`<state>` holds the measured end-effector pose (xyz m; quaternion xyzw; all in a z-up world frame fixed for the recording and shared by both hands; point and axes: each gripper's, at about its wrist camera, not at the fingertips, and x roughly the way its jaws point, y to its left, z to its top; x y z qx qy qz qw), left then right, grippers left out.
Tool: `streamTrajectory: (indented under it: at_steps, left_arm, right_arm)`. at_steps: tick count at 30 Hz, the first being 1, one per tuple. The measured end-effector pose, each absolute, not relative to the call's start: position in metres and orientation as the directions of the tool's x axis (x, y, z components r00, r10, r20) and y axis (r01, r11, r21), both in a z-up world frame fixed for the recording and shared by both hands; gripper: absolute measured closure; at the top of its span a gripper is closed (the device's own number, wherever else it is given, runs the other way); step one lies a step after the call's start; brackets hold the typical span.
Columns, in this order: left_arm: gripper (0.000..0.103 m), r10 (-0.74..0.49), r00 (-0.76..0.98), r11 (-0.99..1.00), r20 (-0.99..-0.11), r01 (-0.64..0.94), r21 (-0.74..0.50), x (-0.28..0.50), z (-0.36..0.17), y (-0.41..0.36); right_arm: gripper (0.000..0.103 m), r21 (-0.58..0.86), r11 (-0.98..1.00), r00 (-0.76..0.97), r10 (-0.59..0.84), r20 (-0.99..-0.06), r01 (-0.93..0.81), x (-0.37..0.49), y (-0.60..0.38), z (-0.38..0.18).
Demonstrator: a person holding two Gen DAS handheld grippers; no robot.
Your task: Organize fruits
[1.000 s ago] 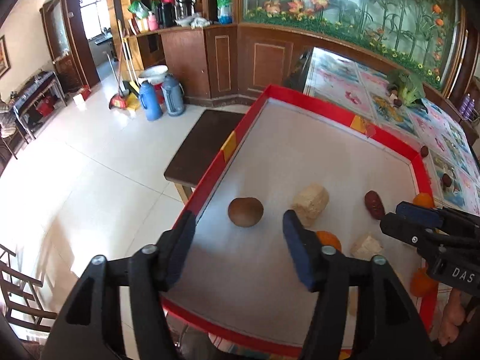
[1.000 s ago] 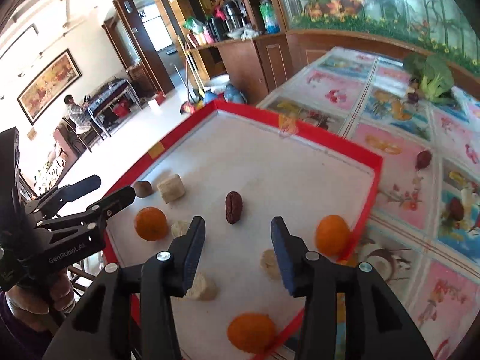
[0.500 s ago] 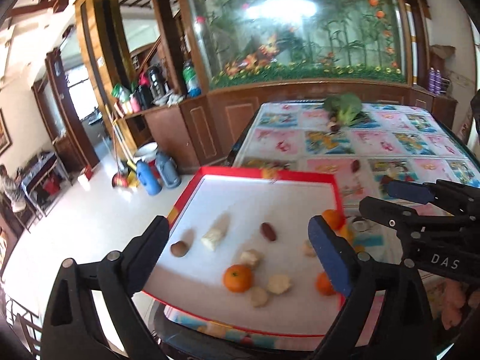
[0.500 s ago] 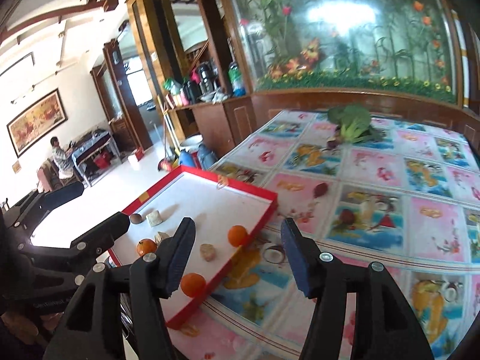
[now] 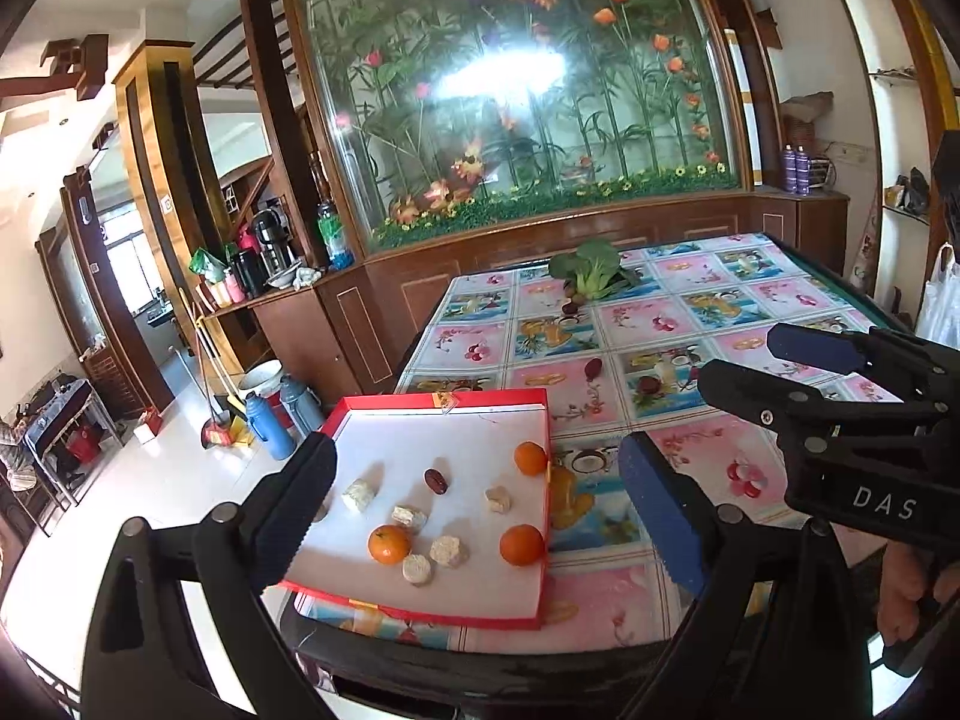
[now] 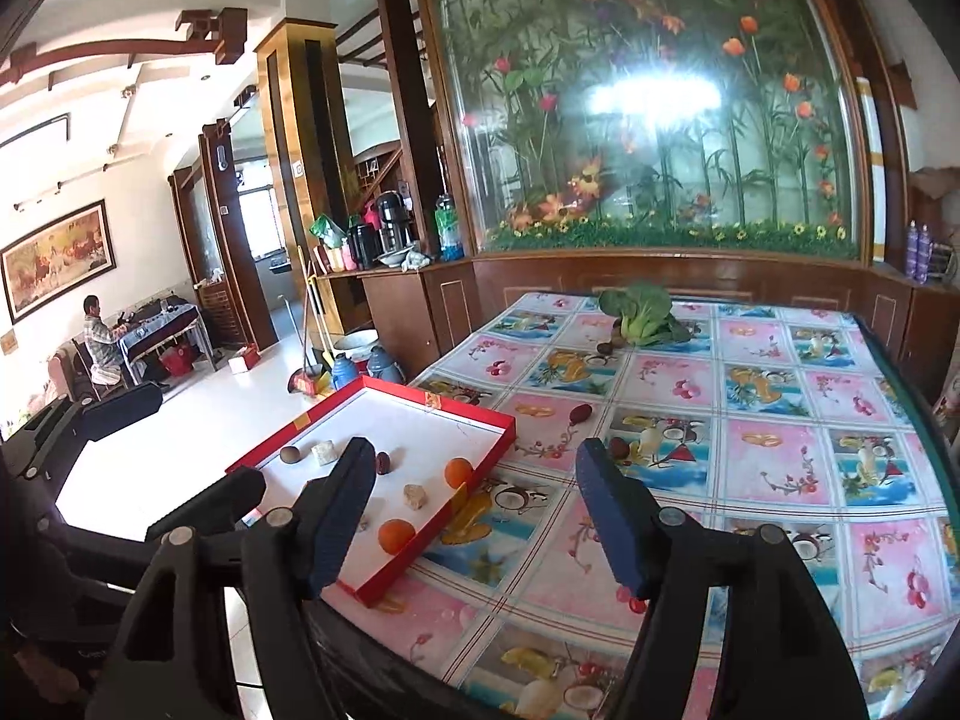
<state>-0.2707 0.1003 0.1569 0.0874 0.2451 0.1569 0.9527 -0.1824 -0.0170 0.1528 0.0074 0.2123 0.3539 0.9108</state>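
A: My left gripper (image 5: 474,507) and right gripper (image 6: 471,510) are opening, nothing between them.

B: The fruit?

A: Oranges (image 5: 390,544) lie in the red tray (image 5: 420,605); a finger (image 5: 294,501) half hides one brown piece.

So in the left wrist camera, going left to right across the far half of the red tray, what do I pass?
Leftmost pale chunk → dark red date → second pale chunk → far orange
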Motion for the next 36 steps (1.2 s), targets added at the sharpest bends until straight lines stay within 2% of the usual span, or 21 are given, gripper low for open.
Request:
streamTrajectory:
  at_steps: [5, 11, 14, 19, 27, 36]
  left_arm:
    - [0.004, 0.349, 0.852, 0.932, -0.391, -0.27, 0.244, -0.305, 0.164, 0.095]
    - [0.0, 0.348, 0.878, 0.932, -0.327, -0.288, 0.218, -0.35, 0.173, 0.094]
    - [0.0, 0.332, 0.884, 0.94, -0.329, -0.281, 0.194, -0.363, 0.172, 0.097]
    - [0.0, 0.341, 0.885, 0.939, -0.318, -0.306, 0.156, -0.382, 0.171, 0.108]
    - [0.0, 0.39, 0.861, 0.921, -0.326, -0.364, 0.141, -0.373, 0.164, 0.121]
    - [0.0, 0.39, 0.849, 0.921, -0.357, -0.364, 0.14, -0.377, 0.15, 0.126]
  right_arm:
    - [0.025, 0.104, 0.782, 0.713, 0.607, -0.351, -0.614, -0.215, -0.02, 0.167]
    - [0.025, 0.101, 0.833, 0.759, 0.54, -0.364, -0.544, -0.234, -0.031, 0.173]
    - [0.025, 0.123, 0.833, 0.76, 0.544, -0.356, -0.539, -0.242, -0.039, 0.173]
    - [0.025, 0.083, 0.841, 0.781, 0.529, -0.331, -0.535, -0.244, -0.04, 0.171]
    - [0.025, 0.165, 0.828, 0.742, 0.555, -0.376, -0.536, -0.236, -0.036, 0.155]
    - [0.025, 0.092, 0.815, 0.74, 0.561, -0.371, -0.572, -0.249, -0.021, 0.156]
